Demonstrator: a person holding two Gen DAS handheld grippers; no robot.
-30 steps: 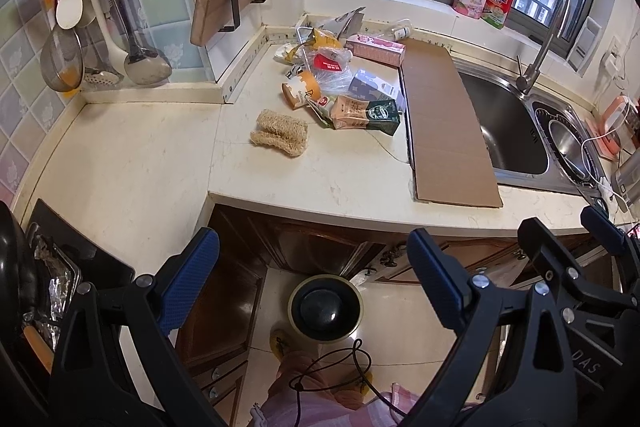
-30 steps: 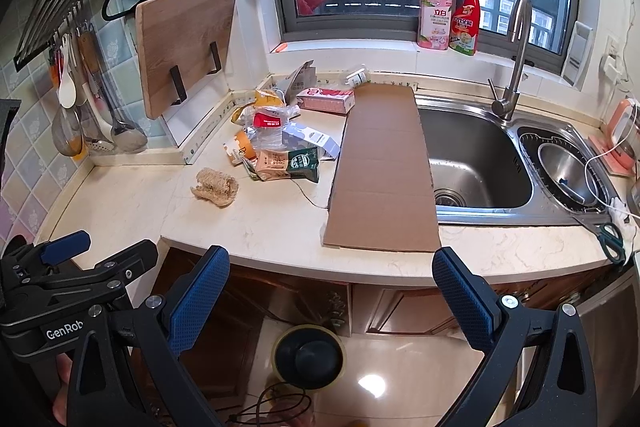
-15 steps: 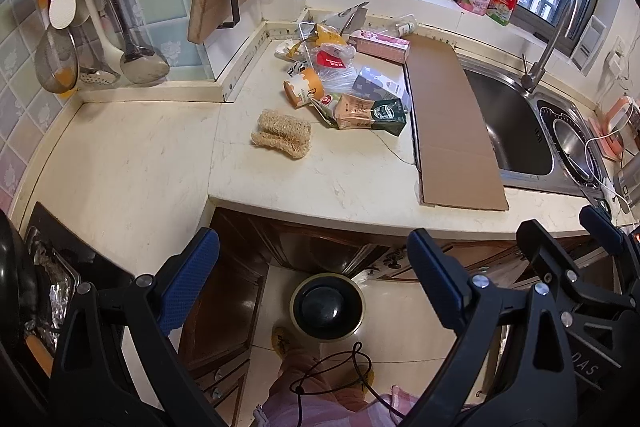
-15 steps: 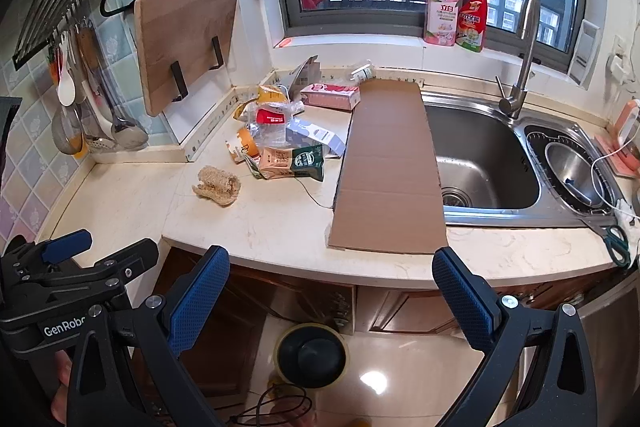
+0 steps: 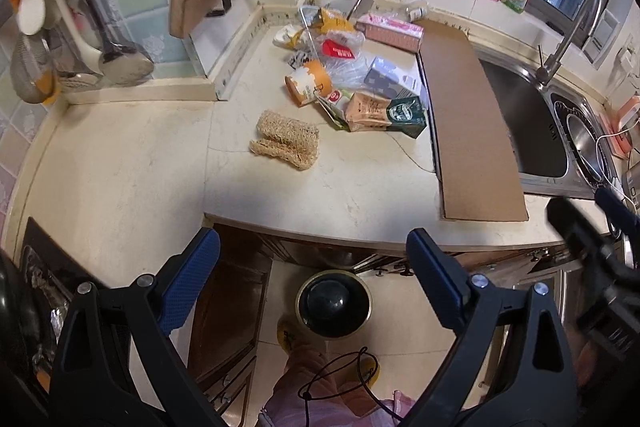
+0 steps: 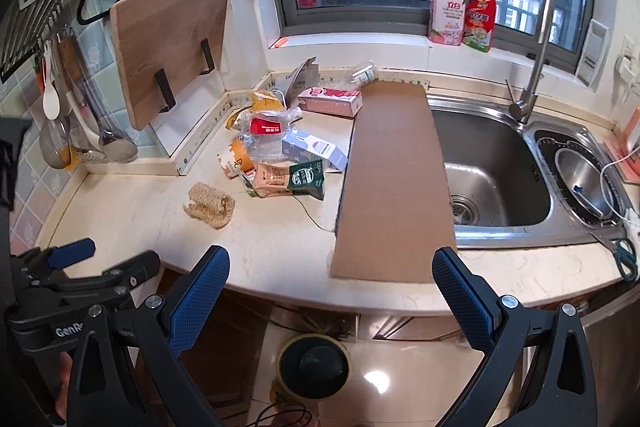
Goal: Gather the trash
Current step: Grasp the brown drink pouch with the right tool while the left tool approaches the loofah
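Observation:
A heap of trash lies on the beige counter (image 5: 120,179) near the back corner: a green-and-tan pouch (image 5: 384,113) (image 6: 290,179), an orange paper cup (image 5: 307,83) (image 6: 236,157), a clear plastic bag with a red label (image 5: 340,53) (image 6: 266,129), a pink box (image 5: 390,29) (image 6: 330,101) and a blue-white carton (image 6: 312,149). A flat cardboard sheet (image 5: 468,119) (image 6: 394,179) lies beside the sink. A round bin (image 5: 334,303) (image 6: 314,363) stands on the floor below. My left gripper (image 5: 312,279) and right gripper (image 6: 330,295) are open and empty, in front of the counter edge.
A loofah scrubber (image 5: 286,145) (image 6: 210,205) lies left of the heap. The steel sink (image 6: 496,167) and tap (image 6: 534,59) are at right. A cutting board (image 6: 170,47) and hanging utensils (image 6: 72,115) line the left wall. Scissors (image 6: 624,259) lie at the far right.
Both grippers have moved forward, closer to the counter; the trash heap and cardboard look larger. Both stay open and empty.

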